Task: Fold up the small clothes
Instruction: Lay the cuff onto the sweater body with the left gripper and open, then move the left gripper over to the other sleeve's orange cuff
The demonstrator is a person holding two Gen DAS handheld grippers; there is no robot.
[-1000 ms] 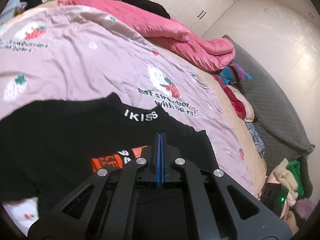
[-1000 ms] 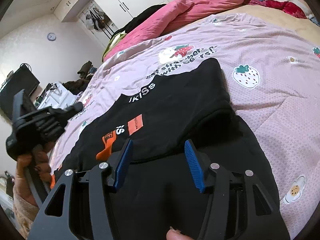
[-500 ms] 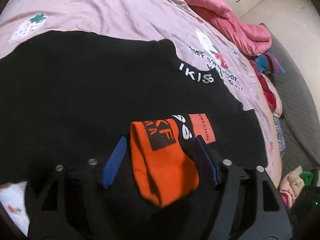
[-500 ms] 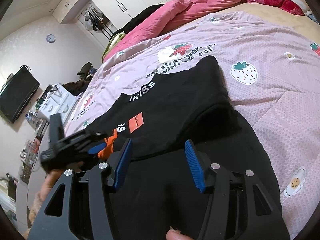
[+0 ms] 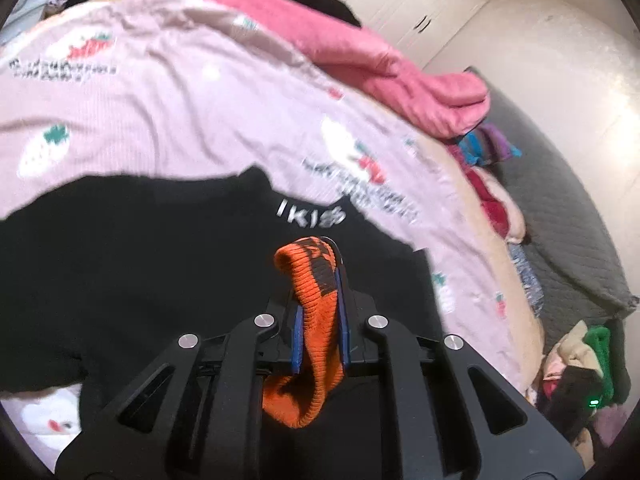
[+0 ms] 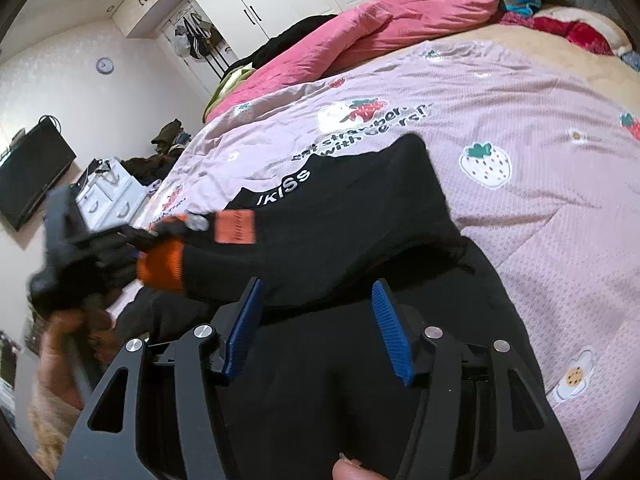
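Left wrist view: the left gripper (image 5: 320,300) pinches the orange cuff (image 5: 316,320) of the black sweater (image 5: 140,248), which lies on the pink strawberry-print quilt (image 5: 160,92) covering the bed.

Right wrist view: the right gripper (image 6: 316,328) hangs spread over the sweater's black body (image 6: 340,240), holding nothing; the left gripper (image 6: 120,240) grips the orange cuff (image 6: 162,264) at the sweater's left side.

Bright indoor light, wall glare, fisheye edge warp; motion blur esp. left view.
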